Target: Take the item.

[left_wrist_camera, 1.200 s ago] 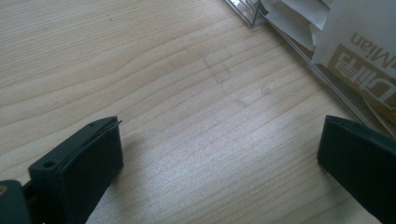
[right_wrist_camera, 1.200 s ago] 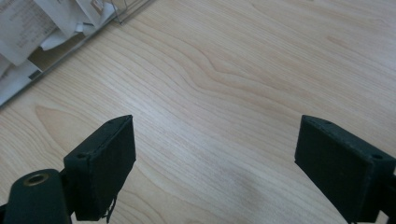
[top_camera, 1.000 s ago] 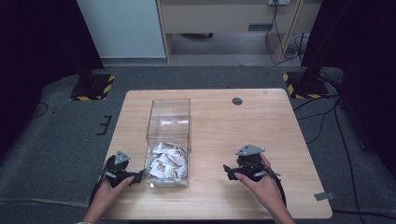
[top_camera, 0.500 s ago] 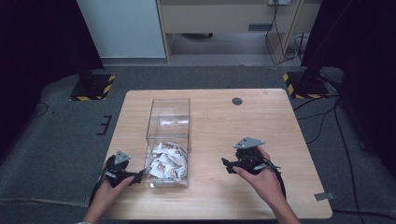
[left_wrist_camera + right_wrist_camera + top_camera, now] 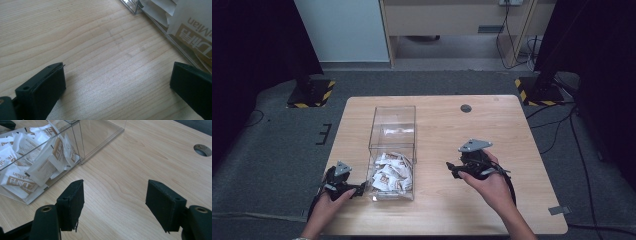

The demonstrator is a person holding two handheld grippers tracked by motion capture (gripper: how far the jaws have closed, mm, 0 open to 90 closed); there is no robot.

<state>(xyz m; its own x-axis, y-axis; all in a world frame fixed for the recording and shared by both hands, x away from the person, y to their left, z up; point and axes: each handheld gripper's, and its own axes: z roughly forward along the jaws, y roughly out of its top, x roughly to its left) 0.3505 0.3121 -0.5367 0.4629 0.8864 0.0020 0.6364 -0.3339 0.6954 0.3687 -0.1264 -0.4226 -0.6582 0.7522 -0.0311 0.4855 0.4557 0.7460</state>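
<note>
Both your grippers are empty. The left gripper [image 5: 360, 190] rests on the table [image 5: 492, 125] with jaws spread wide, just beside the near left corner of the clear box [image 5: 392, 150]. The right gripper [image 5: 451, 168], well apart to the box's right, has just been closing its jaws, nothing between them, a fair gap left. The paper sachets [image 5: 389, 172] lie heaped in the box's near end. They look light, thin, floppy, likely slick. Pinch one by a flat edge or corner, from above.
</note>
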